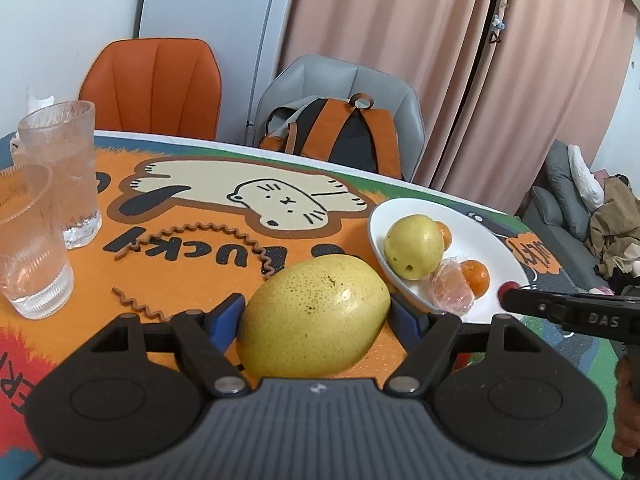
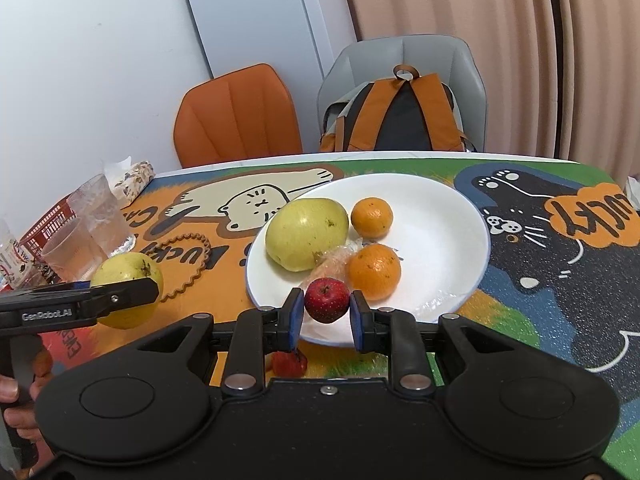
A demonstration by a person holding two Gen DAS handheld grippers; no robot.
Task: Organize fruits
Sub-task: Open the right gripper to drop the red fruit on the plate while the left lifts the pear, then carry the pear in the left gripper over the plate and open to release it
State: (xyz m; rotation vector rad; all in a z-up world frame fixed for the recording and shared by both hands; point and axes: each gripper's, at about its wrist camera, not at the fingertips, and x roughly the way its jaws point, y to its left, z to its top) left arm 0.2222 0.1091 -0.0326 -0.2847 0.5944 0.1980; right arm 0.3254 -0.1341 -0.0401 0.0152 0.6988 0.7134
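My left gripper [image 1: 316, 312] is shut on a large yellow-green pear [image 1: 314, 316], held just above the table left of the white plate [image 1: 472, 232]. In the right wrist view that same pear [image 2: 126, 270] shows at the left with the left gripper [image 2: 120, 300] on it. My right gripper [image 2: 326, 314] is shut on a small red fruit [image 2: 327, 299] over the near rim of the plate [image 2: 440, 216]. On the plate lie another yellow-green pear [image 2: 306, 233], two oranges [image 2: 372, 216] [image 2: 374, 271] and a plastic-wrapped piece [image 2: 334, 258].
Two ribbed glasses [image 1: 60, 168] [image 1: 28, 240] stand at the table's left. A wavy brown cord [image 1: 224, 236] lies on the cartoon tablecloth [image 1: 180, 264]. A second red fruit [image 2: 290, 362] lies on the table beneath my right gripper. Behind the far edge are an orange chair [image 1: 154, 86] and a grey chair with a backpack [image 1: 340, 132].
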